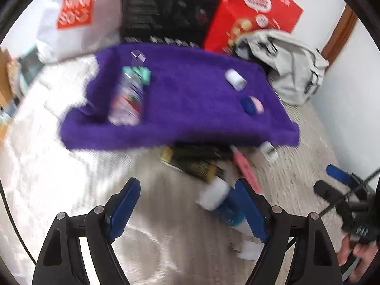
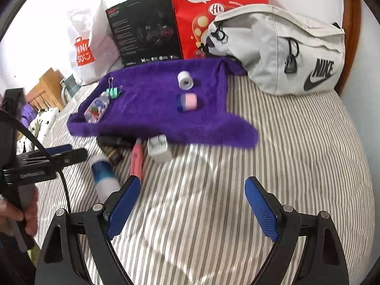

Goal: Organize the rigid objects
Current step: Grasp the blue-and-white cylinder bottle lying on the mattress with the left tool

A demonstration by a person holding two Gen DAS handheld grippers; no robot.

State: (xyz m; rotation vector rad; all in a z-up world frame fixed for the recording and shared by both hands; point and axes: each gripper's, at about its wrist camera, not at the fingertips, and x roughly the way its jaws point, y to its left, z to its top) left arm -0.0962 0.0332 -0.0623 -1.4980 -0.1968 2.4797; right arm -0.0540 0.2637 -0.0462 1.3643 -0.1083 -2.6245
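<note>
Holding both tools point(image 1: 187, 204) point(image 2: 192, 204) wide and empty, you have 4 items on the purple towel point(image 2: 152, 109); 4 remain at its near edge on the bed point(image 2: 285, 166).

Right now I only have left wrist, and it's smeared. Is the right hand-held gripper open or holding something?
Observer: Open. The right hand-held gripper has its jaws spread wide over the striped sheet, with nothing between them.
Operator: White block at the towel edge?
Observer: It's a white charger plug, at the front edge of the purple towel, beside the pink pen.
Operator: Teal thing by the bottle?
Observer: A teal binder clip, right at the top end of the small clear bottle that lies on the towel.
</note>
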